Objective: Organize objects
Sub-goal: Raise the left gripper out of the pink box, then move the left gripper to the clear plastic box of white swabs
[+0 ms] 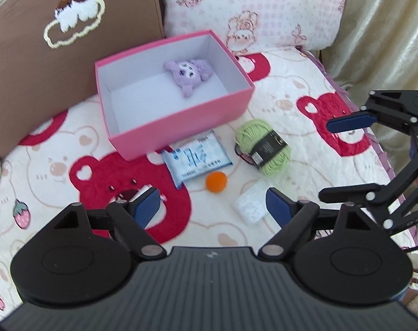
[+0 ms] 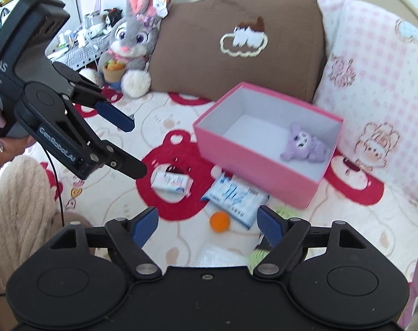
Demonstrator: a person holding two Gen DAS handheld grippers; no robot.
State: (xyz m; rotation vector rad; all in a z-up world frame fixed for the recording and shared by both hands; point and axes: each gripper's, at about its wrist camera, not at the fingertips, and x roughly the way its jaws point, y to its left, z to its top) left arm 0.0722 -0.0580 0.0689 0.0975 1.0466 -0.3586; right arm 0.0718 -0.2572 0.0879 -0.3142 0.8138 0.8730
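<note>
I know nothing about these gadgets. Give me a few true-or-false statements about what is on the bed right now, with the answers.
1. The pink box holds a purple plush toy. True.
2. The orange ball lies inside the box. False: it lies on the bedspread in front of the box.
3. The left gripper is open and holds nothing. True.
4. The green yarn is clamped in the right gripper. False: that gripper is open and empty, and the yarn lies on the bedspread.
5. A blue-and-white packet lies beside the box. True.
</note>
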